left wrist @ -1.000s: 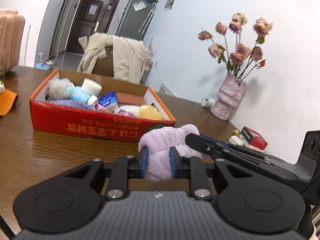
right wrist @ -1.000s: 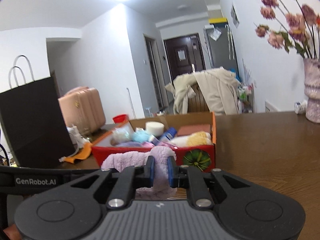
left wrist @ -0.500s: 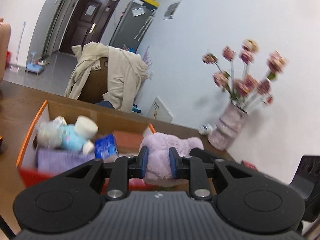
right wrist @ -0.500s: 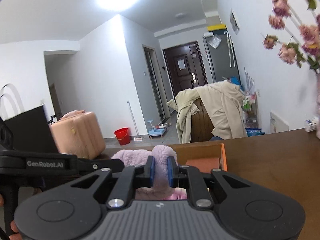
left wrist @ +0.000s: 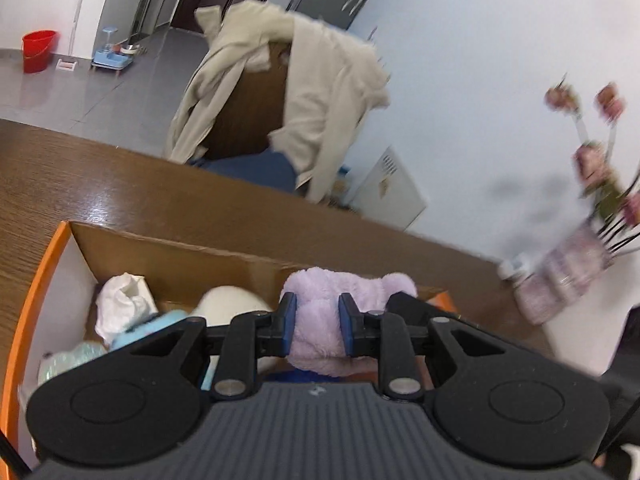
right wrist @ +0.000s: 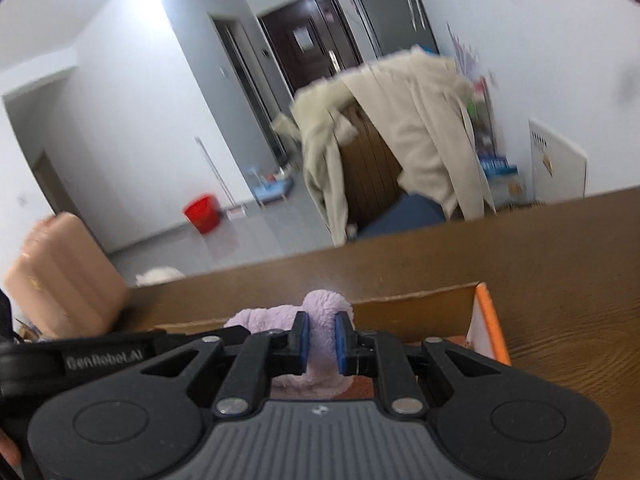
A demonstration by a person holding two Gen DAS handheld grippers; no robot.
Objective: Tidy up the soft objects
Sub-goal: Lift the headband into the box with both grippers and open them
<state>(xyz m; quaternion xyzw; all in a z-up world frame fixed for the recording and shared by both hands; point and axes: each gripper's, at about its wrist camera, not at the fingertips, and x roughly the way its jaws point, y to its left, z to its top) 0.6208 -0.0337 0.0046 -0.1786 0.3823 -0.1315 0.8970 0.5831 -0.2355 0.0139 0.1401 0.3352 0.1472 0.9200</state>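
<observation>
A fluffy lilac cloth point(left wrist: 316, 312) hangs between both grippers over the orange-rimmed cardboard box point(left wrist: 52, 252). My left gripper point(left wrist: 317, 325) is shut on one part of it. In the right wrist view the same lilac cloth point(right wrist: 320, 320) is pinched by my right gripper point(right wrist: 320, 338), which is shut on it above the box's right end point(right wrist: 490, 320). Inside the box lie a white crumpled tissue point(left wrist: 124, 300), a pale blue soft thing point(left wrist: 160, 322) and a cream roll point(left wrist: 228, 304). The other gripper's black arm point(right wrist: 80, 356) crosses the lower left.
The box sits on a brown wooden table point(left wrist: 120, 184). A chair draped with a beige coat point(left wrist: 304, 92) stands behind the table. A vase of pink flowers point(left wrist: 568, 276) is at the right by the wall. A pink suitcase point(right wrist: 60, 276) and red bucket point(right wrist: 202, 214) stand on the floor.
Both grippers have carried the lilac cloth from in front of the box to above its inside. The box's red front side has dropped out of sight and the far wall now shows.
</observation>
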